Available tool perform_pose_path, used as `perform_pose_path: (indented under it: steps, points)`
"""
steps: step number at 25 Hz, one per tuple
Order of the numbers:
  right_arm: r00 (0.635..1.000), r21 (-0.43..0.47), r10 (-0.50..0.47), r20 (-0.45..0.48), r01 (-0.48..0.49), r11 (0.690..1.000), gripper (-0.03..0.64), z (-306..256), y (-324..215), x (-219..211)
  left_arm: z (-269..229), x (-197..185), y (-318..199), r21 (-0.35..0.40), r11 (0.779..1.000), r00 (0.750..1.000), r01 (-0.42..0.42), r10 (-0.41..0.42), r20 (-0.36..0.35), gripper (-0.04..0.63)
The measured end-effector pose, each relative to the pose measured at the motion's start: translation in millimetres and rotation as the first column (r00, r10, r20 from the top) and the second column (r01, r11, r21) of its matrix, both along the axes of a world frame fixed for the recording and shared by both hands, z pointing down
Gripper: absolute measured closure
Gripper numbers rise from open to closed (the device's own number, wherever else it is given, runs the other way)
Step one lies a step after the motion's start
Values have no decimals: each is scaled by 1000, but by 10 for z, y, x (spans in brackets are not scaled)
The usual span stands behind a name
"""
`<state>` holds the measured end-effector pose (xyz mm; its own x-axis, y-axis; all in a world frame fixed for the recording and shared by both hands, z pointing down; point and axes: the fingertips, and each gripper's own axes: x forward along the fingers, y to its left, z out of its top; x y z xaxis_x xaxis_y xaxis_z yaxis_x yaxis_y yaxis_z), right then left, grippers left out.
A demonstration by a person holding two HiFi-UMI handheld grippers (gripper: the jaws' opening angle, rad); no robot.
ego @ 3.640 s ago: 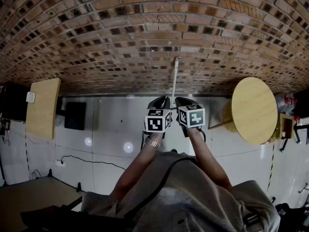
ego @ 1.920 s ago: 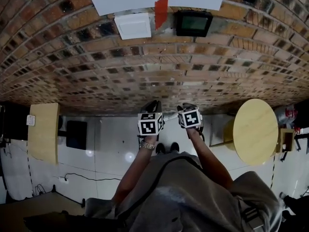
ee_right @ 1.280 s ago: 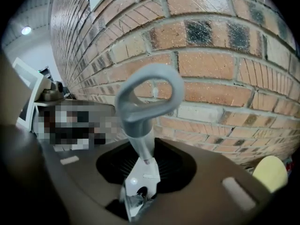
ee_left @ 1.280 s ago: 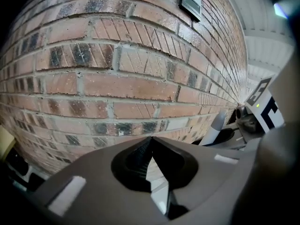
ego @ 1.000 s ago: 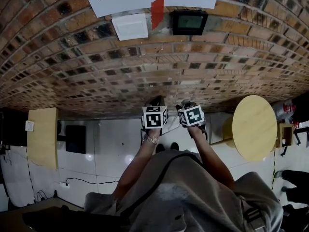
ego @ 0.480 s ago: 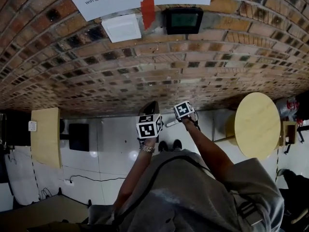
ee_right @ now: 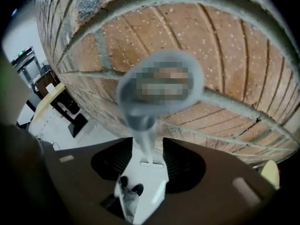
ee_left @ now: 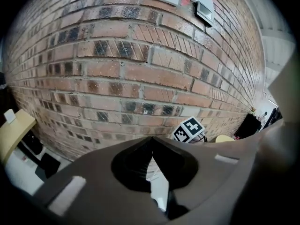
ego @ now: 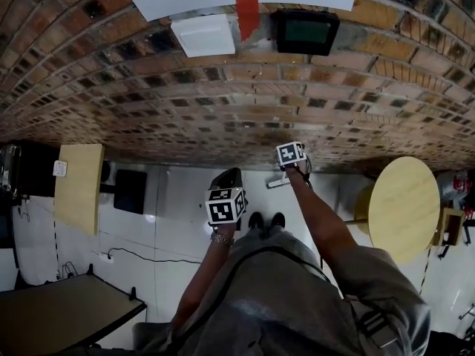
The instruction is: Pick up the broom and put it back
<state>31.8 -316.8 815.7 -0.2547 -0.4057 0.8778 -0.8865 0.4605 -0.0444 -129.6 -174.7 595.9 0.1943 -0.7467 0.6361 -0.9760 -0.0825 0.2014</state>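
**Broom handle at the brick wall, right jaws letting go**

Your right gripper (ee_right: 145, 150) is close against the brick wall (ego: 223, 87) and points steeply down along it. Its jaws are opening. The pale grey handle of the broom (ee_right: 143, 132) stands between them, and the pads do not press on it. The handle's top end sits close to the bricks, though you cannot tell whether it touches them.

Your left gripper (ee_left: 151, 142) hangs further out from the wall, with its jaws closed tip to tip on nothing. Your shoes (ego: 266, 219) show on the white floor (ego: 178, 199) near the wall's foot. A round wooden table (ego: 404, 206) stands near the wall, off to your right.
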Motion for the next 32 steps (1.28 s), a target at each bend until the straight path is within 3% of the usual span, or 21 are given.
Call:
perform_pose_path:
  steps: [1,10,17,22,28,32]
  points:
    - [1000,2,15,2,-15,1000,416,6,4,26,2,-2,27,-1,1000,1000,4,-4,-1,589]
    - [994,0,69,85,-69,998,420,-31,343,91,258,142,371,-68,998,1000,-1,1,3,589]
    - [956,123,122,267,-159,980,609,-1040,1002,-23,151,428,466,-14,992,992,-128,128,-20,589]
    - [923,198,149,354,-229,953,617,-1751,1611,-206,-19,493,773,45,979,978,-200,202,-48,589]
    - [925,251,87,370,-189,949,617,-2145,2641,-543,-18,384,1397,65,971,968,-231,236,-84,589]
    - [943,264,53,327,-145,954,617,-2206,3150,-689,-10,325,1715,65,966,962,-250,255,-97,589]
